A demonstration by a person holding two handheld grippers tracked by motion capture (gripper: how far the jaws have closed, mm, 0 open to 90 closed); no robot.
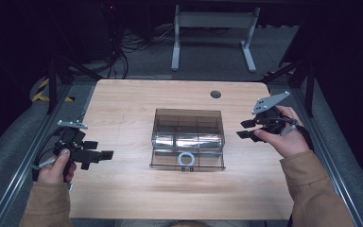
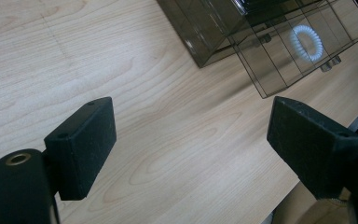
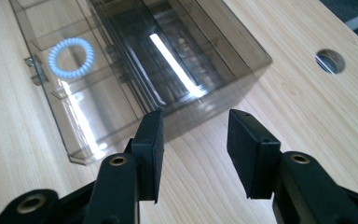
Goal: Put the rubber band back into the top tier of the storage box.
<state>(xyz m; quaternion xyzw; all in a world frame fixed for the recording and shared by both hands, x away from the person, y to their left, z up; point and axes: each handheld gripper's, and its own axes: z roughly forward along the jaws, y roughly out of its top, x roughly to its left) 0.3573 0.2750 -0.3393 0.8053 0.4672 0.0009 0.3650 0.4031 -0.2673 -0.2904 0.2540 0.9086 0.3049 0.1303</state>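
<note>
Jaws of both grippers are seen standing wide apart with nothing between them. Left gripper (image 1: 105, 154) is held low over the bare worktop (image 1: 123, 189), well to the left of the clear plastic box (image 1: 187, 138); right gripper (image 1: 244, 129) is held off the box's right side, jaws pointed toward it, near but not touching. Box is placed at mid-worktop, its long axis running left to right across the high view, with its lid laid open toward the person. A pale coiled hair tie (image 1: 186, 159) is seen lying in the near part of the box, about midway along its length; from the left gripper view it lies ahead and to the right of the jaws (image 2: 307, 42), from the right gripper view ahead and to the left (image 3: 71, 57). Right gripper is judged the nearer one to the box, so a reach from that side would be the shorter. A round cable hole (image 1: 215, 94) is noted in the worktop behind the box. No brand, label or readable writing is made out on anything.
</note>
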